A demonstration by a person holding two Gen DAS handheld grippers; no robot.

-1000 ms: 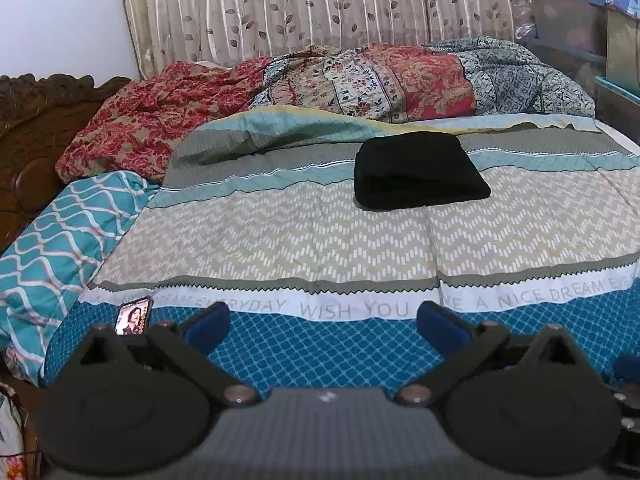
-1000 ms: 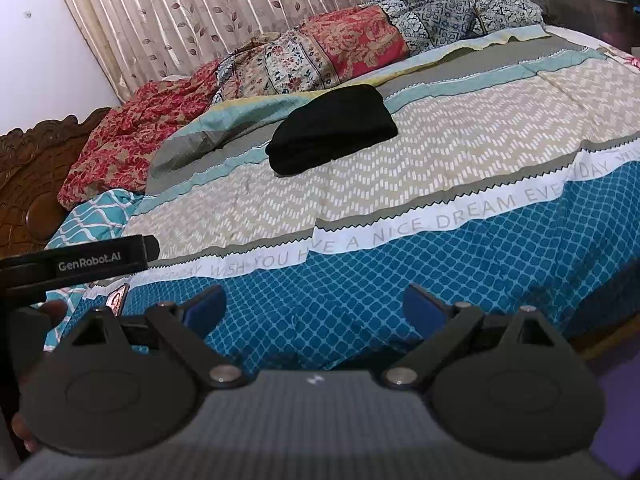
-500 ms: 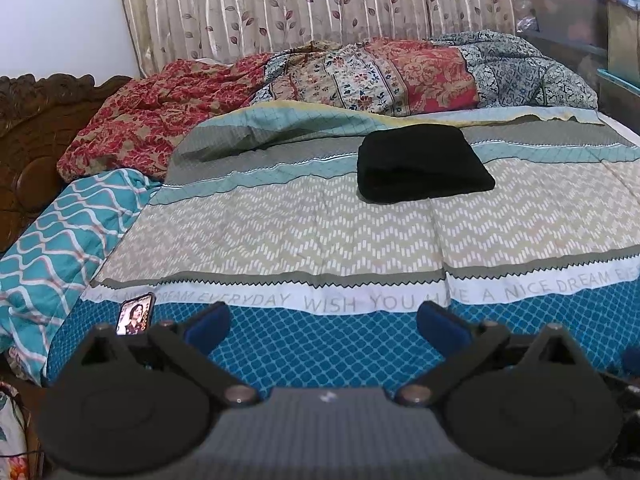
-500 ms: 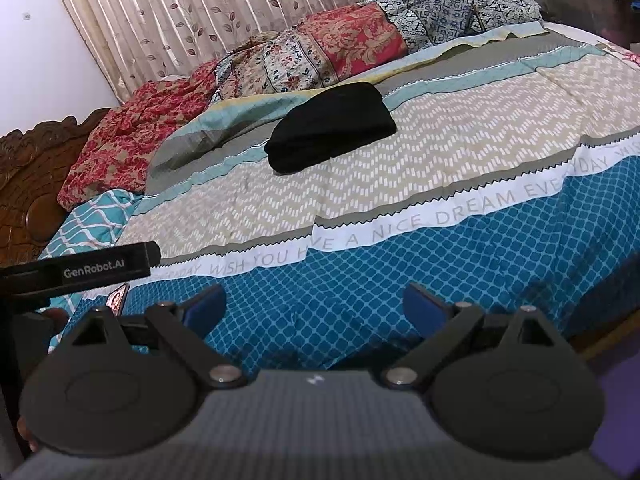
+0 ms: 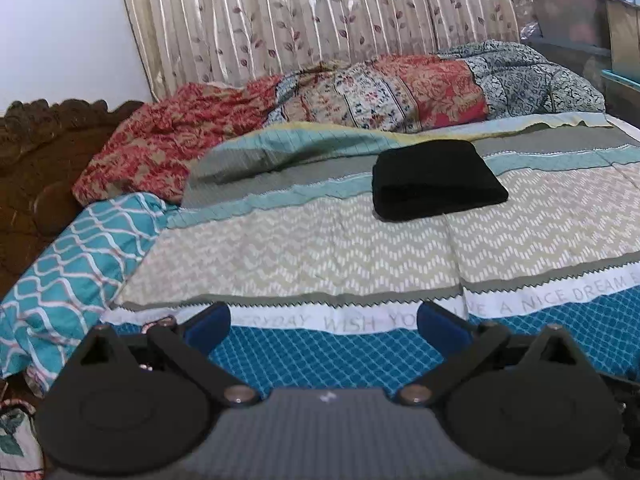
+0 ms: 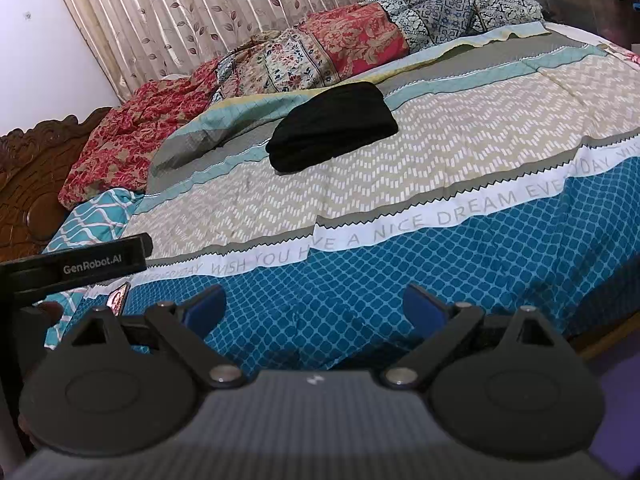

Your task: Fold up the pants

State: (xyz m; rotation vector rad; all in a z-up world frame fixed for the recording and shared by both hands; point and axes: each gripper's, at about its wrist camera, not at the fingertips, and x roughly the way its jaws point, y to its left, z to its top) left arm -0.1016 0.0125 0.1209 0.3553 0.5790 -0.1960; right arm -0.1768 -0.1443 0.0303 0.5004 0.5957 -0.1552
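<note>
On the bed, past its lettered stripe, we see the pants lying folded into a compact black bundle. Our left gripper and right gripper gape wide, empty, well short of it; folding looks finished.

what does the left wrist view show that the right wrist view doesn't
Only the left wrist view shows the stacked storage boxes at the far right and its own open left gripper.

Only the right wrist view shows the black bar printed GenRobot.AI, a small phone on the bed edge, and the open right gripper.

Both show the folded black pants on the striped bedspread, the red floral quilt, and the leaf-print curtain.
</note>
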